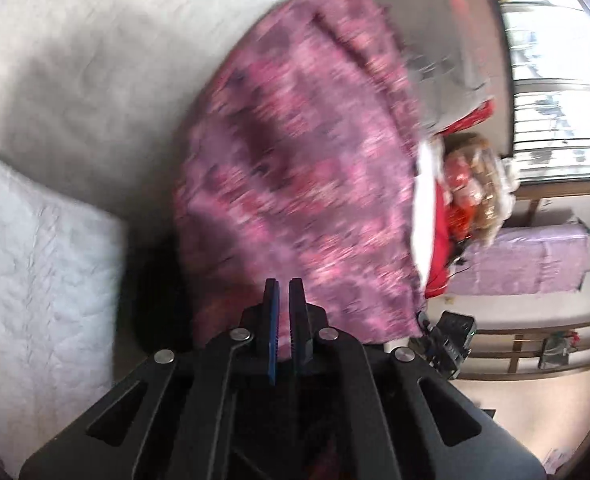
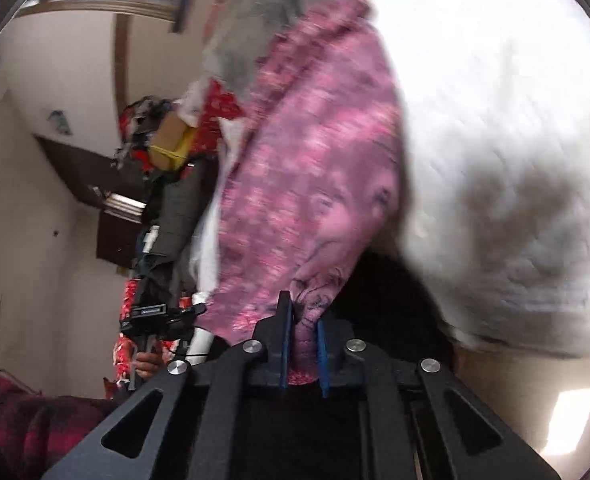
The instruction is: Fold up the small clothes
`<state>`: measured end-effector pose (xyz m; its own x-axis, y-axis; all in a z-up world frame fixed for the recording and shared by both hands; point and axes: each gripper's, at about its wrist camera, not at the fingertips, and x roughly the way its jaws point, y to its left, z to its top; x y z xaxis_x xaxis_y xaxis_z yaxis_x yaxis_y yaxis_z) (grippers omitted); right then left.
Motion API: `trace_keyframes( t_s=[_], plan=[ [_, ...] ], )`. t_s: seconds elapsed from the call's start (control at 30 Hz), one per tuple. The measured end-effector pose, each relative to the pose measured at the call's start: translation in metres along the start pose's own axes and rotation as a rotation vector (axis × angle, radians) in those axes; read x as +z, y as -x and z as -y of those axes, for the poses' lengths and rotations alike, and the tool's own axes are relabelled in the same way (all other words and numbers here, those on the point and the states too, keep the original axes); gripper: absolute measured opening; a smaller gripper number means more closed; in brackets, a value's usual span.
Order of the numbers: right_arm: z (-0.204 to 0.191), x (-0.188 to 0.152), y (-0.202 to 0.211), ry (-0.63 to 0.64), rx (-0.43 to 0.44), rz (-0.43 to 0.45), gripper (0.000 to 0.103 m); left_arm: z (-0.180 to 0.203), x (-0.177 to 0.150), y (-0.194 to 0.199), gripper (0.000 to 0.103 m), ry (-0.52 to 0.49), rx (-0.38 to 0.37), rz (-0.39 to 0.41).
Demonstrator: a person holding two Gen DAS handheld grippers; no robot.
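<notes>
The pink garment (image 1: pixel 295 168) is a patterned cloth in pink and purple, blurred in both views. It lies draped over a white quilt (image 1: pixel 47 264) and reaches back to both grippers.

The left gripper (image 1: pixel 283 292) has its 2 fingers drawn almost together, with only a thin slit between the blue pads. The cloth's near edge runs right up to the tips and a sliver of pink shows in the slit, so the fingers pinch that edge.

The right gripper (image 2: pixel 301 312) is closed on a bunched fold of the same cloth (image 2: pixel 319 184): the fabric fills the gap between the blue pads and bulges out in front of them (the clearest detail in either picture).

In the right view the quilt (image 2: pixel 495 128) lies to the right of the cloth. To the cloth's left, a hand (image 2: pixel 148 363) is partly seen below a black device. Past the cloth's far edge sits a heap of red and white things (image 1: pixel 447 216).
</notes>
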<state>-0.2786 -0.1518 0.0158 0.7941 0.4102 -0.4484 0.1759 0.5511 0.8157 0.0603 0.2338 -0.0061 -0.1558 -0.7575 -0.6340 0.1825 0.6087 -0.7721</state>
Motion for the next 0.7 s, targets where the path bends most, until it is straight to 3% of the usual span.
trace_keyframes(
  t_s=[0.2, 0.3, 0.37, 0.47, 0.57, 0.7],
  plan=[
    [-0.024, 0.024, 0.0, 0.045, 0.015, 0.036, 0.009, 0.015, 0.019, 0.005, 0.003, -0.016, -0.034, 0.038],
    [-0.013, 0.025, -0.001, 0.024, -0.026, 0.011, 0.009, 0.006, 0.019, 0.006, 0.003, -0.034, 0.073, 0.02],
    [-0.003, 0.022, -0.001, -0.002, -0.055, -0.002, 0.009, -0.005, 0.013, 0.003, 0.009, -0.054, 0.181, -0.009],
    [0.008, 0.015, 0.0, -0.032, -0.08, -0.016, 0.009, -0.023, 0.004, -0.003, 0.048, -0.031, 0.232, -0.045],
    [0.016, 0.011, -0.002, -0.05, -0.104, -0.04, 0.011, -0.043, -0.001, -0.015, 0.05, 0.002, 0.243, -0.083],
    [0.016, 0.011, -0.01, -0.054, -0.122, -0.066, 0.014, -0.058, -0.005, -0.031, 0.054, 0.065, 0.176, -0.157]
  ],
)
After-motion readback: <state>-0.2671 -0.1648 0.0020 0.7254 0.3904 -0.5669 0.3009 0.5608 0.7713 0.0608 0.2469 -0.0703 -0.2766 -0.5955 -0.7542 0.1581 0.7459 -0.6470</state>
